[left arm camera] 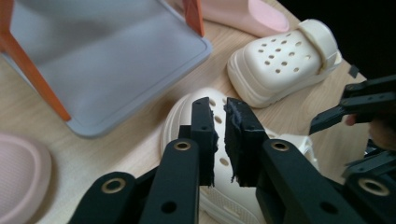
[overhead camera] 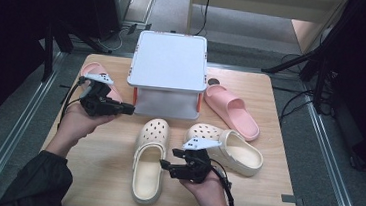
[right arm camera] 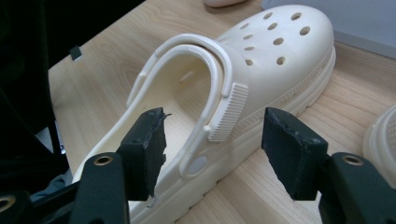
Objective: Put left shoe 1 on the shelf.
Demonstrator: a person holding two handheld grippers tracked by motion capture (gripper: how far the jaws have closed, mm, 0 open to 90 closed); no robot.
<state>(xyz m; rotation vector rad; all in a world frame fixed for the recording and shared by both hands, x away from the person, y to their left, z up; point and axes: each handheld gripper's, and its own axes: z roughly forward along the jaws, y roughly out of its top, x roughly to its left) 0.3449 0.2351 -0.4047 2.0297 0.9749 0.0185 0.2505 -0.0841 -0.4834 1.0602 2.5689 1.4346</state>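
Here, a cream clog (overhead camera: 149, 160) lies flat on the wooden table (overhead camera: 99, 171), toe towards twelve o'clock, at about six o'clock from the grey stand (overhead camera: 169, 61). The right gripper (overhead camera: 166, 166) sits at the clog's three o'clock side, level with the heel opening and pointing towards nine. In the right gripper view its jaws stand wide apart, one pad over the inside of the heel opening and the other outside the sole wall; the clog's side wall and its folded-forward heel strap (right arm camera: 224, 109) lie between them, and neither pad presses on the clog (right arm camera: 261, 60). No earlier look is at hand, so nothing more can be said of those jaws.

The left gripper (overhead camera: 129, 109) is held off the table at about ten o'clock from the clog, in front of the stand's lower shelf and pointing towards three. In the left gripper view (left arm camera: 220, 135) its two pads are almost together with only a narrow slit between them, and nothing is caught in it (the clog's holed toe (left arm camera: 215, 116) shows below and beyond them).

A second cream clog (overhead camera: 229, 150) lies at the first one's two o'clock, just beside the right hand (overhead camera: 208, 188). One pink slide (overhead camera: 231, 111) rests at the stand's four o'clock; another pink slide (overhead camera: 93, 72) lies at its nine o'clock, partly hidden behind the left gripper.
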